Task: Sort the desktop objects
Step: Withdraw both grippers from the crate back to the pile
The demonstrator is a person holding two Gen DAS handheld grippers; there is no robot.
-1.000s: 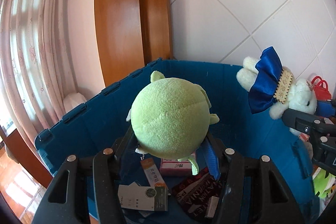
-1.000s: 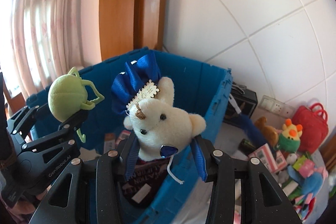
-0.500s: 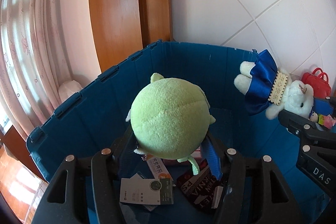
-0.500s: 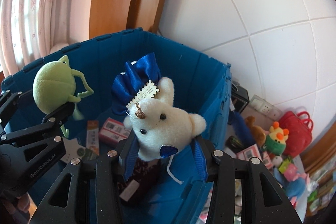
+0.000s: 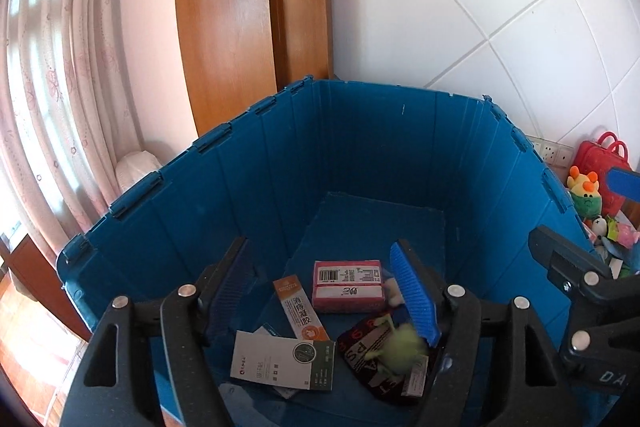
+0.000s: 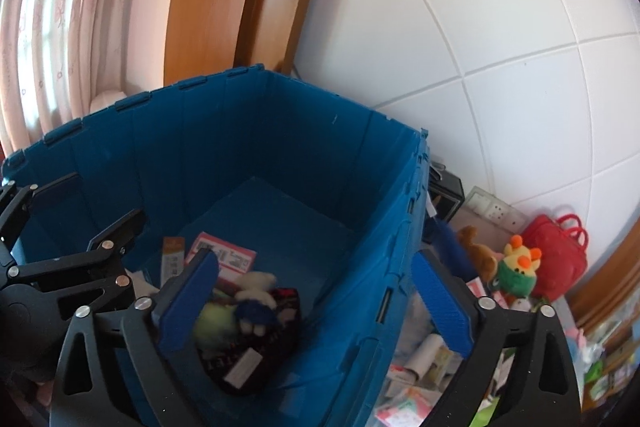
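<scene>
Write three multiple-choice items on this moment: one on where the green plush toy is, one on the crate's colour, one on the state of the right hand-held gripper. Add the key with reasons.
1. Where is the green plush toy?
A. Between the left hand-held gripper's pads
B. Down inside the crate
C. Outside the crate, by the red bag

2. What colour is the crate?
A. Blue
B. Red
C. White

3. How is the right hand-held gripper?
A. Shut on a white bear
B. Shut on a box
C. Jaws spread, nothing between the pads

Key: 1 B, it shows blurred, low among the boxes in the crate. 2 A, all its walls are blue. 3 C, its jaws are opening and nothing is gripped; the white bear is down in the crate.
</scene>
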